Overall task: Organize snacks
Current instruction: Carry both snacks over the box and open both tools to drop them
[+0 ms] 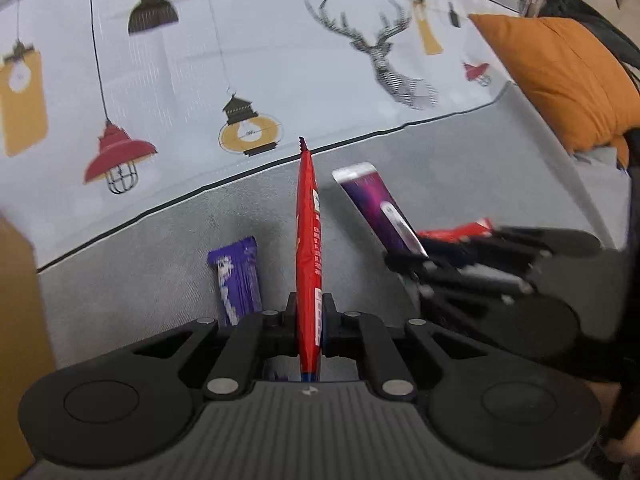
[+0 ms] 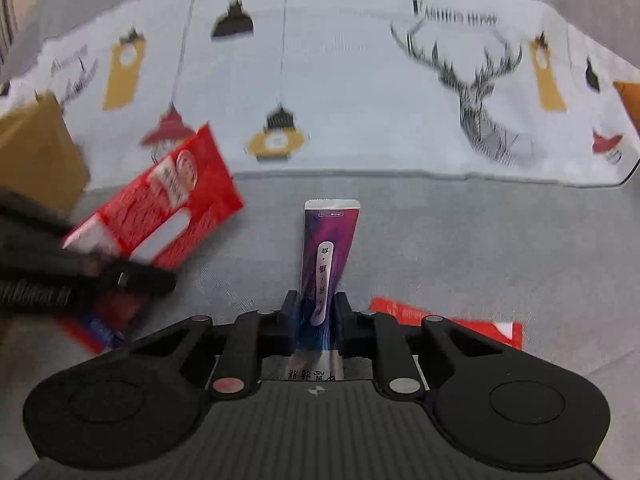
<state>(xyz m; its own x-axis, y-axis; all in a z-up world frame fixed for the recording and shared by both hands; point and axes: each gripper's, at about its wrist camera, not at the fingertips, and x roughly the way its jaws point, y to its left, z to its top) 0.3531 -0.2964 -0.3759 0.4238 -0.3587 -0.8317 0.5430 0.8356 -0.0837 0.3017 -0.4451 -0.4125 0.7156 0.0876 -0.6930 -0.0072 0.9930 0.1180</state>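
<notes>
My left gripper [image 1: 308,308] is shut on a red snack packet [image 1: 307,240], held edge-on above the grey sofa seat [image 1: 160,272]. In the right wrist view the same red packet [image 2: 160,216] shows flat-faced at the left, in the left gripper [image 2: 120,276]. My right gripper [image 2: 318,304] is shut on a purple snack packet [image 2: 328,248] that sticks forward. In the left wrist view that purple packet [image 1: 376,208] rises from the right gripper [image 1: 408,258]. A purple-and-white packet [image 1: 238,280] lies on the seat. Another red packet [image 2: 480,326] lies by the right gripper.
A white cloth with printed lamps and a deer [image 1: 280,60] covers the sofa back. An orange cushion [image 1: 568,80] leans at the right. A brown cardboard box [image 2: 36,152] stands at the left. A red and blue packet [image 2: 96,330] lies under the left gripper.
</notes>
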